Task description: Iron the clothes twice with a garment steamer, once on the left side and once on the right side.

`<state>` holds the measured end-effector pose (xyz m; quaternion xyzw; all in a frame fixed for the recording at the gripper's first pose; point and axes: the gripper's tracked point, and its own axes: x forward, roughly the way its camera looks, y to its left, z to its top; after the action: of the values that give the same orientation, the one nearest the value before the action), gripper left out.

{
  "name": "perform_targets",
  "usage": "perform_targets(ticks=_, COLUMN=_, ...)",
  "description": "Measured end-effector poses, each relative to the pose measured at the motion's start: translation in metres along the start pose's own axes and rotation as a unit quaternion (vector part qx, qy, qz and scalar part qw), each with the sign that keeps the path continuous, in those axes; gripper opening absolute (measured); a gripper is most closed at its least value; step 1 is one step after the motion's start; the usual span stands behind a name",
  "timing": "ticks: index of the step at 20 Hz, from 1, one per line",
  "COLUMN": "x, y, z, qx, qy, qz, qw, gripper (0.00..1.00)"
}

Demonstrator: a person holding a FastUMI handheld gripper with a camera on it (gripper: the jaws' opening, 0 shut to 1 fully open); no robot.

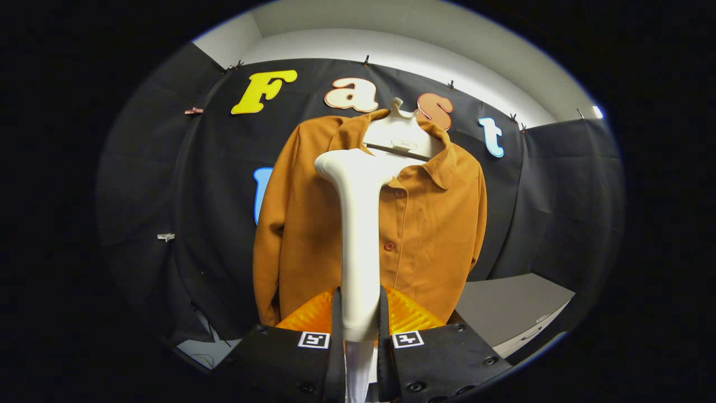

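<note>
An orange-brown buttoned jacket (pixel 430 224) hangs on a white hanger (pixel 401 134) against the black booth wall, straight ahead of the fingers. My gripper (pixel 359 324) is shut on the handle of a white garment steamer (pixel 358 235), which stands upright between the fingers. The steamer's head (pixel 349 163) reaches up to the jacket's collar and chest, near the button line; I cannot tell whether it touches the cloth. The handle hides the middle strip of the jacket.
A grey table surface (pixel 509 308) lies below and to the right of the jacket. Small clips (pixel 165 237) pin the black wall cloth to the left of the jacket. A white wall shows above the cloth.
</note>
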<state>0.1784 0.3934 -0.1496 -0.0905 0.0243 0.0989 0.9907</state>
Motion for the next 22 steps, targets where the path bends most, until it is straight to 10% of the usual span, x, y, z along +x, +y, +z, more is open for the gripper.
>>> perform_targets(ticks=22, x=0.006, y=0.009, z=-0.146, qx=-0.017, qy=0.144, qz=0.024, qw=0.989, gripper=0.26)
